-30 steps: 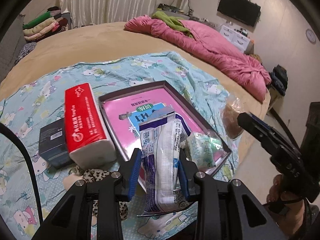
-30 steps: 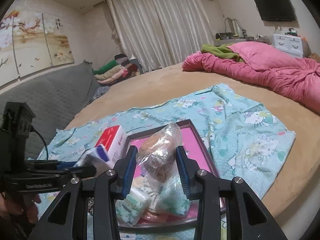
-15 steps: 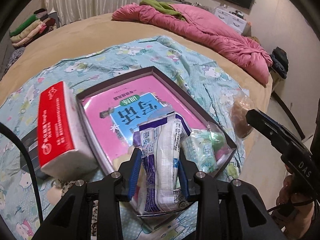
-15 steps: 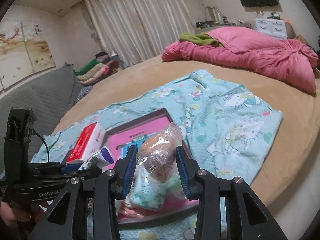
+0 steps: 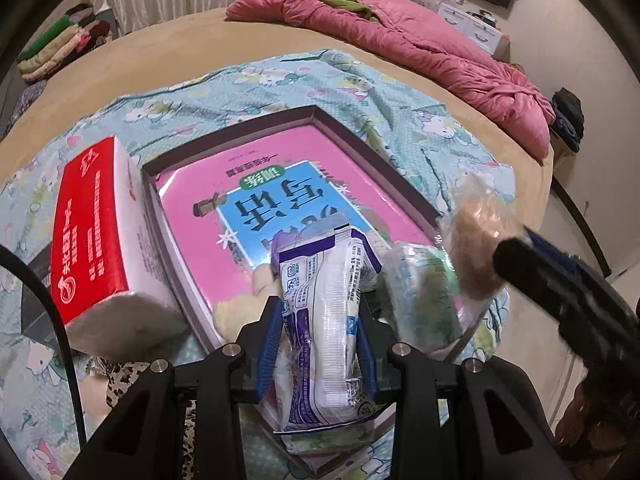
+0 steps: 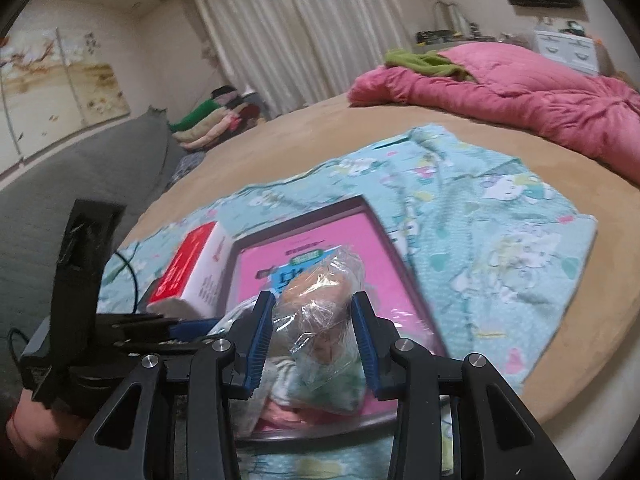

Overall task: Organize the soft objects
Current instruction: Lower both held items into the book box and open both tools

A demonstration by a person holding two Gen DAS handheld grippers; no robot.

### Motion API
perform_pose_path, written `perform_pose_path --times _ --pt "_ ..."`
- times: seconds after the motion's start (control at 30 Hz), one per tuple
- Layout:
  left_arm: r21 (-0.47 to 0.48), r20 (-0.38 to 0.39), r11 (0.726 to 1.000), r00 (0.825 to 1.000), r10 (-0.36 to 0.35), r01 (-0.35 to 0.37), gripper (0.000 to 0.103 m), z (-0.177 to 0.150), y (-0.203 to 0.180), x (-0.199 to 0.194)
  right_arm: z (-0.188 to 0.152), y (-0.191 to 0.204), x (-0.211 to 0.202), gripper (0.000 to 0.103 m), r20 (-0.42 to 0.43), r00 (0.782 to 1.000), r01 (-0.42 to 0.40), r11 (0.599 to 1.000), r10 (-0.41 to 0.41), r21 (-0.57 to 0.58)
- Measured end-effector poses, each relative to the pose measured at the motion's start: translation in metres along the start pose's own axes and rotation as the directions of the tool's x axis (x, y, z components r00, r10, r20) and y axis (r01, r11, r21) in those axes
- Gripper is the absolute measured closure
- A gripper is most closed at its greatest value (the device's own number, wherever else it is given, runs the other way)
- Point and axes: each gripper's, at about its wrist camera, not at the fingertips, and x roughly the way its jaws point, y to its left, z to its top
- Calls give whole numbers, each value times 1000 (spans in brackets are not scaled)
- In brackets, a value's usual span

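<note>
My left gripper (image 5: pixel 318 344) is shut on a white and purple soft packet (image 5: pixel 324 320), held over the near end of a dark-rimmed tray (image 5: pixel 340 128) with a pink lining. My right gripper (image 6: pixel 314 336) is shut on a clear plastic bag with a brown soft thing inside (image 6: pixel 320 292), also over the tray's near end (image 6: pixel 372 212). That bag (image 5: pixel 478 236) and the right gripper (image 5: pixel 560 280) show at the right of the left wrist view. A green-white soft pack (image 5: pixel 424 296) and a cream soft item (image 5: pixel 240 308) lie in the tray.
A red and white tissue pack (image 5: pixel 100 232) leans at the tray's left, over a black box (image 5: pixel 36 280). A leopard-print cloth (image 5: pixel 120 380) lies near me. All rest on a teal cartoon sheet (image 6: pixel 500 220) on a tan bed with a pink duvet (image 5: pixel 420 44). The bed edge is at right.
Both grippers have moved forward and lower over the tray, each still holding its item. The right gripper has drawn closer to the left one.
</note>
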Motion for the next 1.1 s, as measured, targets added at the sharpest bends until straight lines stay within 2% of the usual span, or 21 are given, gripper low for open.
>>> perform_pose_path --times 0.23,0.47,0.67,0.93,1.1 --pt "-47 -6 999 1000 -11 11 68 -7 18 3 -6 25 26 62 -69 997 -34 997 29 -70" --pt "-67 -10 998 1000 -16 15 68 -14 29 6 -11 31 43 62 -108 993 -56 995 46 -86" --pt "-73 -6 997 1000 -29 28 68 -15 32 6 -14 32 55 62 -131 991 -34 993 19 -110" --pt "-73 -4 997 1000 -31 31 68 -15 32 5 -18 34 61 62 -111 993 24 986 -43 -167" --pt "-74 -3 997 999 -32 32 68 -15 32 4 -20 31 64 62 -117 992 24 986 -44 -168"
